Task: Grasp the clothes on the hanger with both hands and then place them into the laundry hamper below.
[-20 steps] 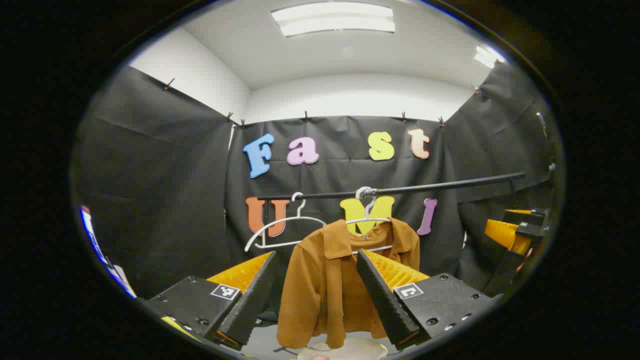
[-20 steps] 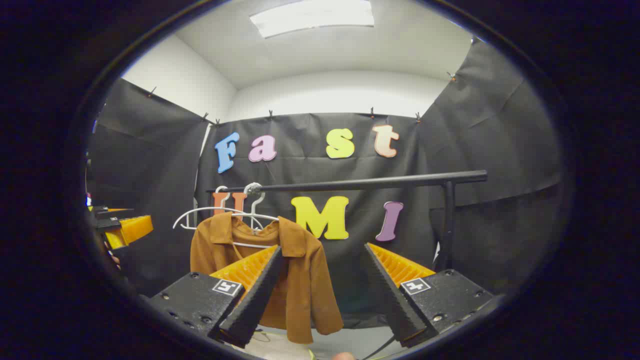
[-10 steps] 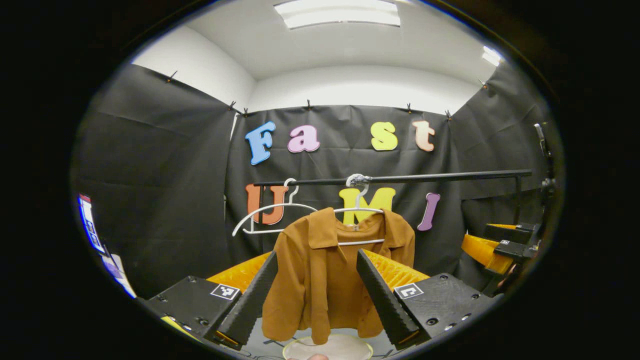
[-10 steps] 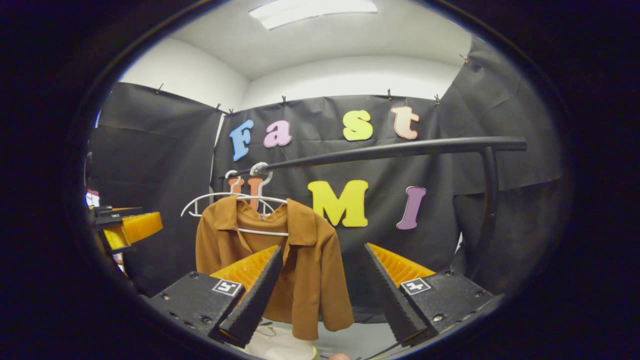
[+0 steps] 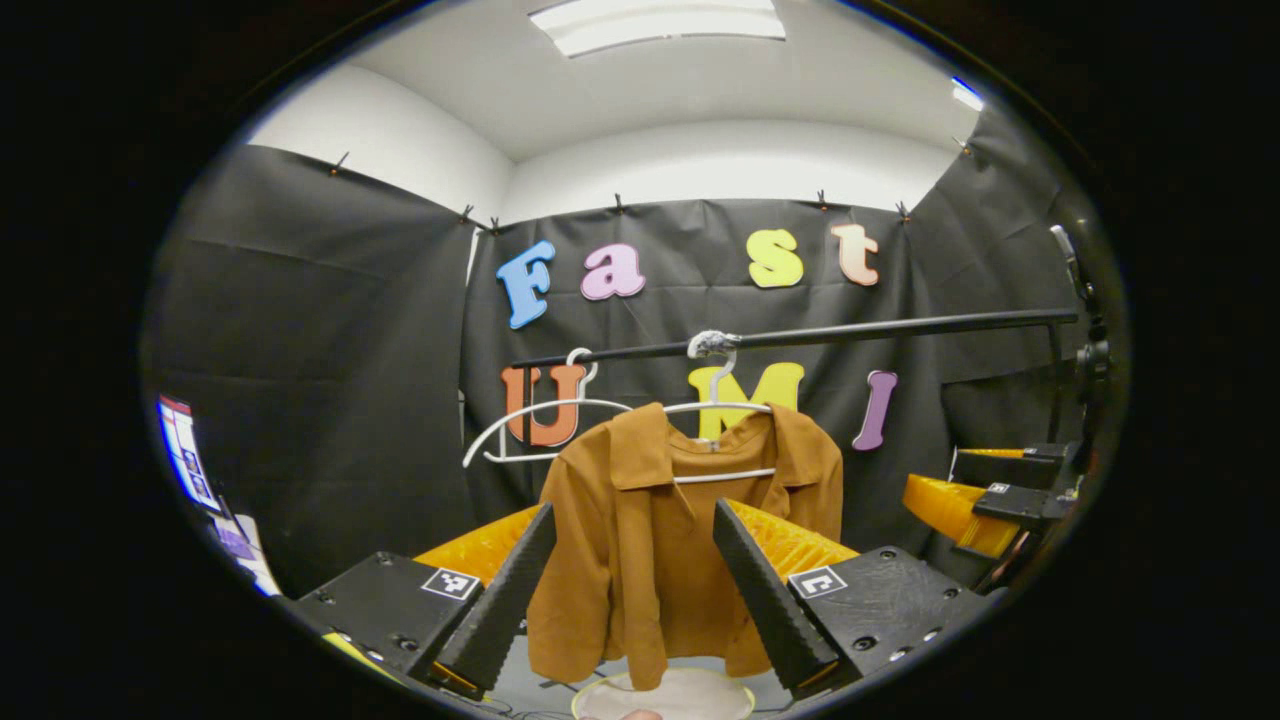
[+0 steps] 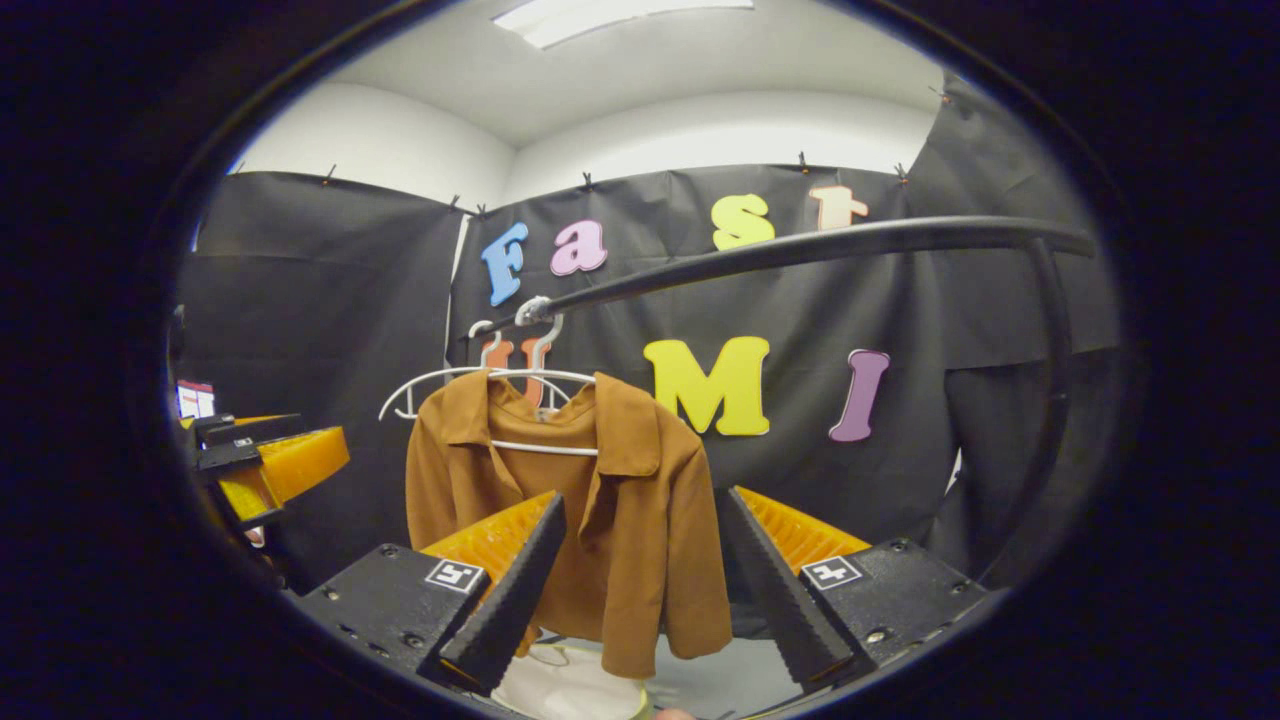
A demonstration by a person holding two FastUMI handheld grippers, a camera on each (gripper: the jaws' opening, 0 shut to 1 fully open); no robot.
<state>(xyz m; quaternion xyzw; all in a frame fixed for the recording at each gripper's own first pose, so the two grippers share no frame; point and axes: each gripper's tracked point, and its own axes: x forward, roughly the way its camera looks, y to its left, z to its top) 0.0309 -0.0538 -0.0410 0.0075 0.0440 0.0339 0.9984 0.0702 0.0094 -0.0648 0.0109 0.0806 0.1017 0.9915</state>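
Approach step: left gripper and right gripper, jaws apart and empty, face the brown shirt on its hanger; next, each must likely close on a shoulder.

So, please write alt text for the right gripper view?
A brown shirt hangs on a white hanger from a black rail, straight ahead of the open right gripper. The laundry hamper sits below.

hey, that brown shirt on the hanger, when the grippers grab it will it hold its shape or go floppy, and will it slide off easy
Probably floppy: the brown shirt drapes in soft folds and its sleeves hang limp, so it should sag between the open left gripper and right gripper. Likely light, as a thin white hanger carries it. It may snag rather than slide, since its collar wraps that hanger.
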